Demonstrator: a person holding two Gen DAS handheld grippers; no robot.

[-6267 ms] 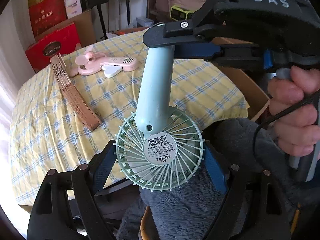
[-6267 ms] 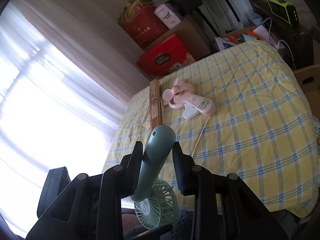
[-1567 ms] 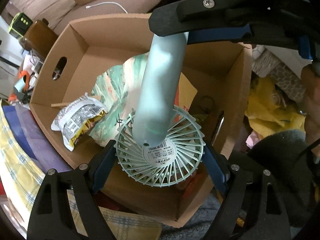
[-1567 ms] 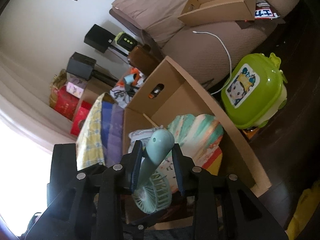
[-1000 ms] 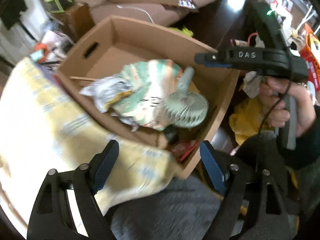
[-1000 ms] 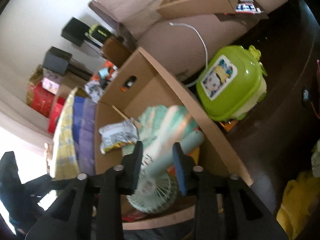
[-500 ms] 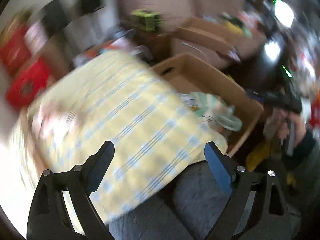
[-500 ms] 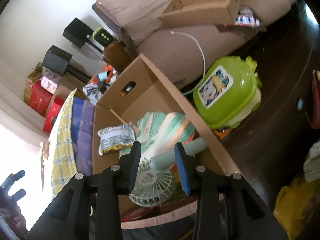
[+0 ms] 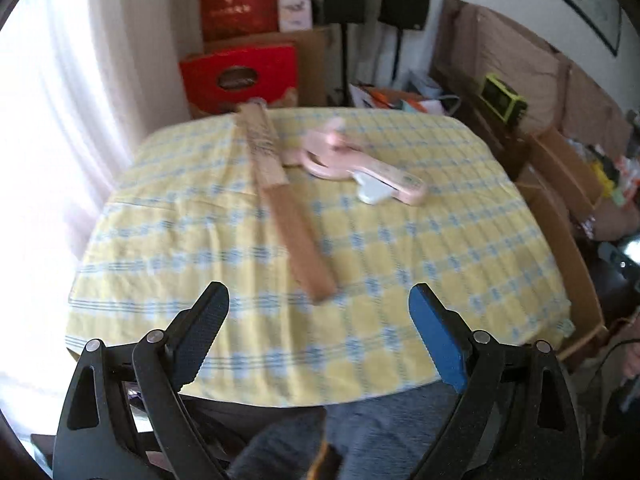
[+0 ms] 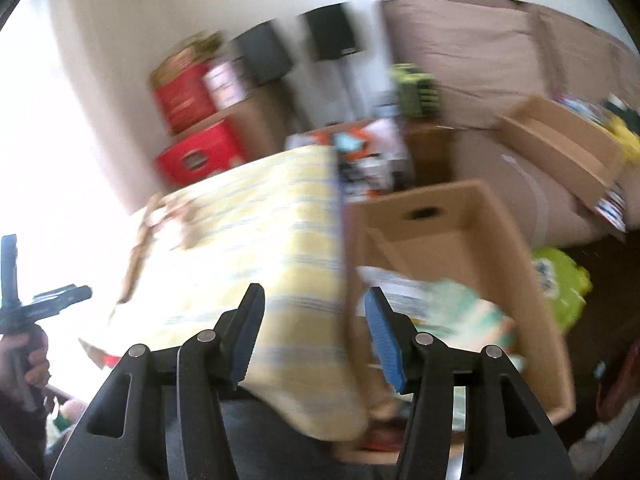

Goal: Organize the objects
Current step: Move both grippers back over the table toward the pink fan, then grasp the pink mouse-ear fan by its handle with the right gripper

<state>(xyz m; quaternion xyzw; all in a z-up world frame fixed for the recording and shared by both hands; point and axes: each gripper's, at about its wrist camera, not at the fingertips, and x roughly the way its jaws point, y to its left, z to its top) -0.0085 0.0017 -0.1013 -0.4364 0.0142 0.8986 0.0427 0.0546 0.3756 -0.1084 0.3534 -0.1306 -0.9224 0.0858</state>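
The left gripper (image 9: 318, 316) hangs over the near edge of the table (image 9: 400, 344), its jaws spread wide with nothing between them, only the yellow checked cloth showing in the gap. On that cloth a folded wooden fan (image 9: 286, 204) lies slantwise, its near end just beyond the gripper's reach. Beside it, toward the far side, rests a pink handheld fan (image 9: 352, 160) with a white piece tucked against its handle (the two fans look to be touching at the pink one's round head, though the blur makes that hard to swear to).

The right gripper (image 10: 314, 336) has just been opening, and its jaws now stand about half apart, empty. It points at the seam where the table's corner meets the cardboard box (image 10: 532, 280) standing just beside the table. In the box lie a crinkled wrapper and a pale green and white heap (image 10: 452, 312); the picture is too smeared for me to pick out the green fan among it.

At the left edge of the right wrist view, a hand (image 10: 24, 364) grips the other tool's handle. Behind the table stand red boxes (image 9: 240, 72) and two black speakers (image 9: 404, 2). A brown sofa (image 10: 500, 64) runs along the wall past the box.
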